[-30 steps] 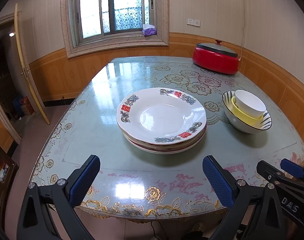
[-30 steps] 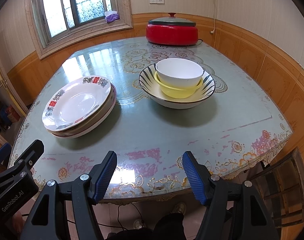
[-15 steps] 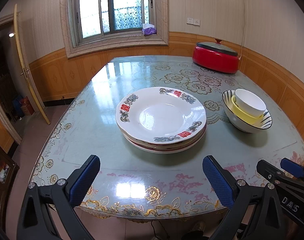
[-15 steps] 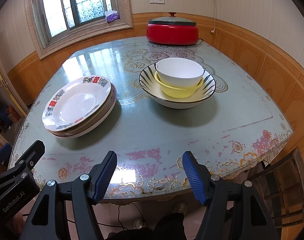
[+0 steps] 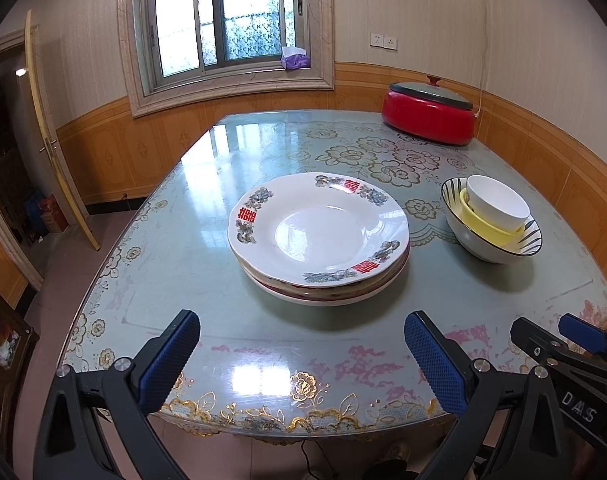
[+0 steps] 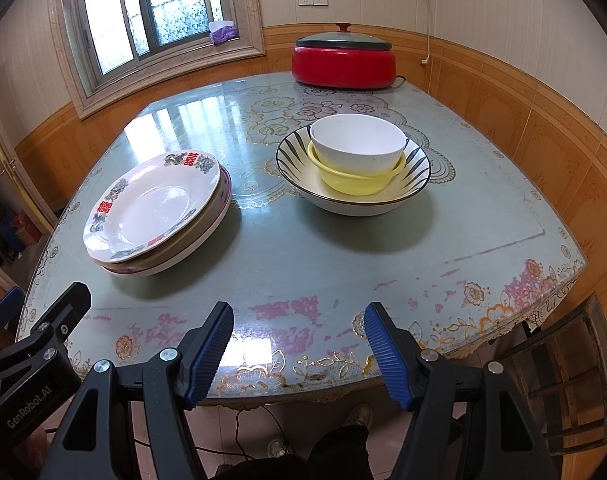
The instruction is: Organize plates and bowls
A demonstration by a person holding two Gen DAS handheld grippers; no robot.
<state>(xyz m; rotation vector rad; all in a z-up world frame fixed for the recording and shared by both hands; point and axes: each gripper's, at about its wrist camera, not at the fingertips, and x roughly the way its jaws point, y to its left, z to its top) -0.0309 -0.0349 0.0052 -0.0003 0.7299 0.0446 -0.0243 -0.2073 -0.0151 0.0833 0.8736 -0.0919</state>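
A stack of plates (image 5: 319, 236) sits mid-table, the top one white with floral and red marks; it also shows in the right wrist view (image 6: 155, 210). To its right a striped bowl (image 5: 499, 248) holds a yellow bowl (image 5: 483, 226) and a white bowl (image 5: 497, 204) nested inside; the same nest shows in the right wrist view (image 6: 353, 176). My left gripper (image 5: 303, 360) is open and empty over the table's near edge, in front of the plates. My right gripper (image 6: 299, 350) is open and empty at the near edge, in front of the bowls.
A red lidded cooker (image 5: 429, 118) stands at the table's far right corner, also in the right wrist view (image 6: 343, 62). A wooden chair (image 6: 563, 368) stands at the near right. A wall runs along the table's right side; a window (image 5: 223, 24) lies behind.
Both grippers have held almost still. The view has barely shifted and nothing on the table has moved.
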